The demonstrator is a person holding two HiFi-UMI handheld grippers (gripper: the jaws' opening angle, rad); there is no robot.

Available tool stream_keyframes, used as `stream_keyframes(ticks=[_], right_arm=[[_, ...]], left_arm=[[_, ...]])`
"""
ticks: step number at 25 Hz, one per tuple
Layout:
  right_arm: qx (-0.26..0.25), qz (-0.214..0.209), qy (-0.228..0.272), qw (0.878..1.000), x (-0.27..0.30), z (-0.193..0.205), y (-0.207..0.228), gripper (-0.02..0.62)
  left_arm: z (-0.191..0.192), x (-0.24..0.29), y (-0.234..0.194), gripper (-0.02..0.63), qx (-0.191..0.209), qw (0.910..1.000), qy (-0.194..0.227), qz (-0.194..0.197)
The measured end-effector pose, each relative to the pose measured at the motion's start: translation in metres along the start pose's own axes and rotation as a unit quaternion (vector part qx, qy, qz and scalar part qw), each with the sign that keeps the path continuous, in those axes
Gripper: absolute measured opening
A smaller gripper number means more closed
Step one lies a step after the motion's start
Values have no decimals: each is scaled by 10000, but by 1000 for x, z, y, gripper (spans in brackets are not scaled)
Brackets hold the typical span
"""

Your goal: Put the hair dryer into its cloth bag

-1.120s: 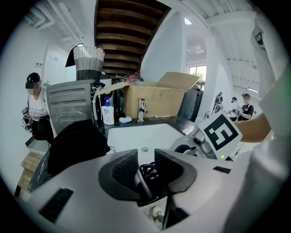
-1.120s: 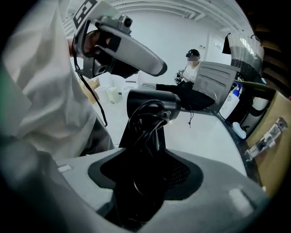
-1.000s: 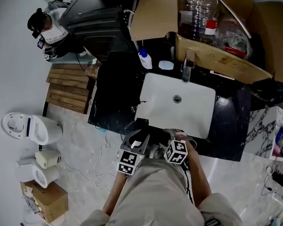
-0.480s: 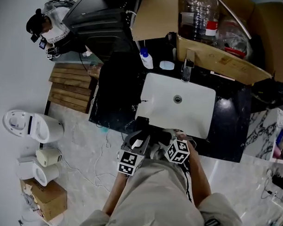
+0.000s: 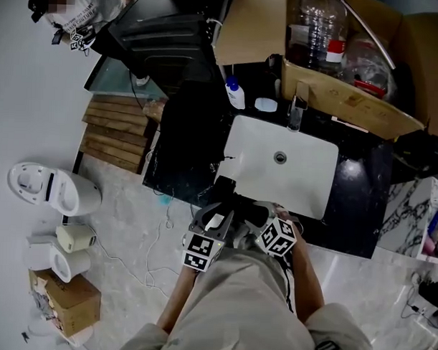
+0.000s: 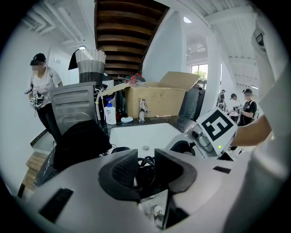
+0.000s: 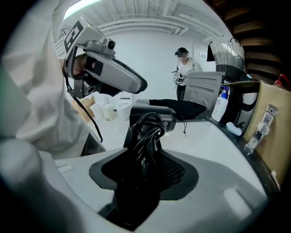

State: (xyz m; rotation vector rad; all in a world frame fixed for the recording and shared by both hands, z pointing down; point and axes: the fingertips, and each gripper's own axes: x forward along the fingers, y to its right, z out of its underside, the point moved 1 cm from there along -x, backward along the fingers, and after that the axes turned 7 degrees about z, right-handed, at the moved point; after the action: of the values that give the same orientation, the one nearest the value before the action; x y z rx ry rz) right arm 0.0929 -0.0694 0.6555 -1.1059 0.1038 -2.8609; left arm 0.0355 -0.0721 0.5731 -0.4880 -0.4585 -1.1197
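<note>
The black hair dryer point(image 7: 152, 113), its cord wound round the handle, stands up out of my right gripper point(image 7: 145, 164), which is shut on that handle. In the head view the hair dryer point(image 5: 227, 189) hangs over the counter's front edge, between my left gripper point(image 5: 224, 205) and my right gripper point(image 5: 252, 210). My left gripper point(image 6: 146, 159) shows a narrow gap with the cord point(image 6: 146, 167) seen through it, not pinched. From the right gripper view, the left gripper point(image 7: 138, 86) hovers just above the dryer. The black cloth bag point(image 5: 184, 133) lies on the counter left of the sink.
A white sink point(image 5: 238, 132) with a tap point(image 5: 296, 112) is set in the black counter. A soap bottle point(image 5: 236, 94) and a big cardboard box point(image 5: 351, 89) stand behind it. A person point(image 5: 74, 15) stands far left. A wooden pallet point(image 5: 120, 135) and a white toilet point(image 5: 53, 190) are on the floor.
My right gripper has rolled a little with the hair dryer in it. The left gripper has stayed put. The person at the back has shifted toward the picture's top.
</note>
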Motion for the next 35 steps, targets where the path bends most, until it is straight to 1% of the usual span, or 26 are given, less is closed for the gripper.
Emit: stream_keyframes(ticks=[7,13,19,26,30,35], right_arm=[[125,79,57,9999,0,-10,-1,199],[352,213,53,9991,3,-24,-1,195],[650,438,-3,9969,13,-45,-6,190],[1094,844,-160,9903,29,-72,-7,184],[1323,1091,-249,9849,41,-85,-8,181],[1400,1286,-396,9810,57,-98,-11,181]], left_arm=[[-3,-9,-13,114,10,9999,114,-64],[-1,-19,-26,114,27,9998,187,69],[1,-27,-50,114,144,9986,268,432],[5,-40,-97,114,247,9955,285,868],[7,-43,-120,114,325,9923,293,1157],[11,-47,-138,114,437,9871,287,1513]])
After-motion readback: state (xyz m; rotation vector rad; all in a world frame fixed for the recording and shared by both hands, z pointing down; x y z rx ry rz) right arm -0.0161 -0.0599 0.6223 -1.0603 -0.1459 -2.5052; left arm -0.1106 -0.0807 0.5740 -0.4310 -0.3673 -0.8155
